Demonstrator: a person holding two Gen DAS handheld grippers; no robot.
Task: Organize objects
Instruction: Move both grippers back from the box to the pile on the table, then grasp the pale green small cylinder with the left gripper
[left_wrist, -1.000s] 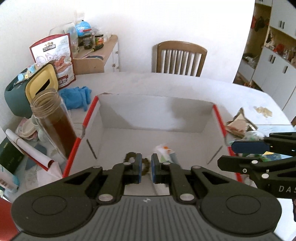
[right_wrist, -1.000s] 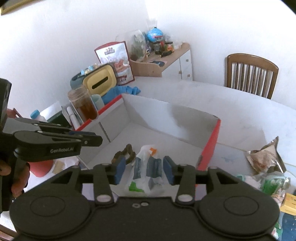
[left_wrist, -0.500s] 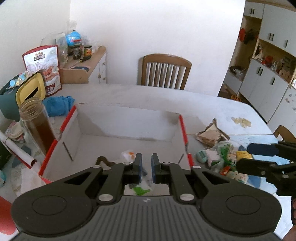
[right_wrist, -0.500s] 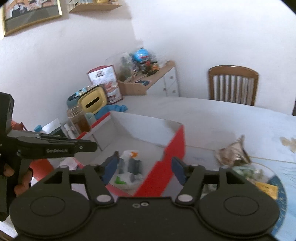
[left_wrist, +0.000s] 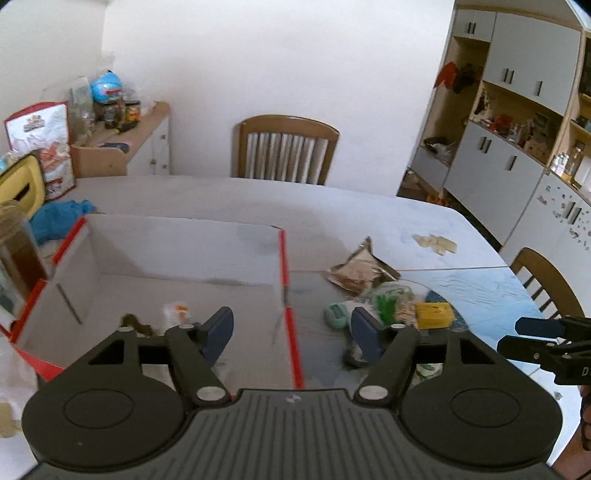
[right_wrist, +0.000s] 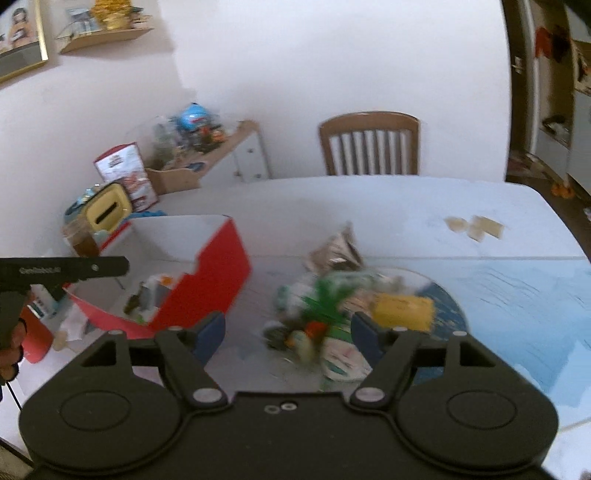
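Note:
A white cardboard box with red edges (left_wrist: 281, 258) sits on the table; it also shows in the right wrist view (right_wrist: 218, 266). Inside lie a plastic bag with an orange spot (left_wrist: 176, 310) and a dark curled item (left_wrist: 135, 325). A pile of loose items (right_wrist: 332, 314) lies right of the box, with a yellow block (left_wrist: 434, 315), green pieces (left_wrist: 386, 304) and a crumpled foil wrapper (left_wrist: 356, 271). My left gripper (left_wrist: 291, 332) is open and empty over the box's right wall. My right gripper (right_wrist: 288, 338) is open and empty just before the pile.
A jar of brown liquid (left_wrist: 16, 251), a blue cloth (left_wrist: 55, 219) and a yellow-lidded bin (right_wrist: 107, 210) stand left of the box. A wooden chair (left_wrist: 286, 149) is behind the table. Beige scraps (left_wrist: 434, 242) lie at the far right.
Both grippers have swung right, away from the box interior toward the pile. My left gripper went from shut to open. My right gripper opened wider after leaving the plastic bag in the box.

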